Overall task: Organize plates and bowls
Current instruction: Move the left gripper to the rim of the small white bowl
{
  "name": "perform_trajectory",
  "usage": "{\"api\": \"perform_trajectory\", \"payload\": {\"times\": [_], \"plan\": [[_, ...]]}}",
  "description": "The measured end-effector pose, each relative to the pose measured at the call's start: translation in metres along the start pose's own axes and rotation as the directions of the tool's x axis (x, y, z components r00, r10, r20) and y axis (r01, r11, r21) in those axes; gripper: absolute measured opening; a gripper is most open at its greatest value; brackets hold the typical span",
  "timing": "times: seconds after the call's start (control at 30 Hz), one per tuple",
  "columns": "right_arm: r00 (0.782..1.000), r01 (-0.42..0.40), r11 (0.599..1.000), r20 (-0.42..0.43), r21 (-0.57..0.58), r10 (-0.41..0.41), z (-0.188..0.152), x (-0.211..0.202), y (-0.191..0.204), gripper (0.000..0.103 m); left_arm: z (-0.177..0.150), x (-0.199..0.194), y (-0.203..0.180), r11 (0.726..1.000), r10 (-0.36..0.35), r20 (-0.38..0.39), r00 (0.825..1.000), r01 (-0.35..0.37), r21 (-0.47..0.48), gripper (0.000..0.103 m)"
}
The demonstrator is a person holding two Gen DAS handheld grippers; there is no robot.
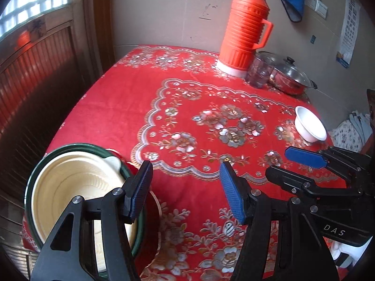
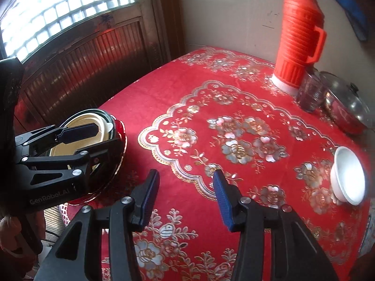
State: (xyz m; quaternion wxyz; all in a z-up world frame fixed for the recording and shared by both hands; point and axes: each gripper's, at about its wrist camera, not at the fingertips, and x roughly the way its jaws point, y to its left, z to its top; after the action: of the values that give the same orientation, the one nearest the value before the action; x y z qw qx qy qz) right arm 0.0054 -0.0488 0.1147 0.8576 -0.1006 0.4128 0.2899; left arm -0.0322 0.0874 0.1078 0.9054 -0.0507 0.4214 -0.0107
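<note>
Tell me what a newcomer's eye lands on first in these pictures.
The red flowered tablecloth covers the whole table and dominates. At its far edge by the wall stands a tall orange thermos. A white bowl sits alone near the right edge, and a green-rimmed stack of dishes sits at the near left corner.

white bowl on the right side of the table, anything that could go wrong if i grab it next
The white bowl sits near the table's right edge; a sideways nudge from the right hand-held gripper could push it off. On the other side, the stacked dishes also sit at the table's edge, seeming to overhang the red tablecloth, close to the left hand-held gripper, so a knock could tip them. Both grippers are open and empty.
</note>
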Motion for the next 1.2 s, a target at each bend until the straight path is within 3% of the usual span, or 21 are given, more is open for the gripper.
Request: {"api": "perform_trajectory", "payload": {"times": [0.2, 0.5, 0.6, 0.87, 1.0, 1.2], "plan": [[0.997, 0.076, 0.989, 0.003, 0.124, -0.077, -0.021, -0.023, -0.068, 0.048, 0.017, 0.028, -0.068, 0.991, -0.095, -0.041, 0.995, 0.098, 0.088, 0.06], [0.979, 0.201, 0.942, -0.013, 0.268, -0.206, -0.048, -0.056, -0.162, 0.048, 0.042, 0.069, -0.159, 0.964, -0.153, -0.083, 0.985, 0.167, 0.206, 0.06], [0.968, 0.241, 0.917, -0.013, 0.318, -0.249, -0.053, -0.069, -0.195, 0.055, 0.048, 0.079, -0.182, 0.956, -0.165, -0.087, 0.983, 0.181, 0.233, 0.06], [0.954, 0.289, 0.875, -0.046, 0.389, -0.295, -0.062, -0.072, -0.253, 0.059, 0.066, 0.111, -0.223, 0.94, -0.175, -0.11, 0.978, 0.199, 0.278, 0.06], [0.954, 0.289, 0.859, -0.053, 0.423, -0.295, -0.059, -0.066, -0.274, 0.073, 0.074, 0.125, -0.236, 0.937, -0.18, -0.125, 0.976, 0.209, 0.28, 0.06], [0.96, 0.27, 0.848, -0.064, 0.457, -0.271, -0.048, -0.057, -0.298, 0.074, 0.089, 0.145, -0.252, 0.933, -0.187, -0.149, 0.971, 0.223, 0.282, 0.06]]}}
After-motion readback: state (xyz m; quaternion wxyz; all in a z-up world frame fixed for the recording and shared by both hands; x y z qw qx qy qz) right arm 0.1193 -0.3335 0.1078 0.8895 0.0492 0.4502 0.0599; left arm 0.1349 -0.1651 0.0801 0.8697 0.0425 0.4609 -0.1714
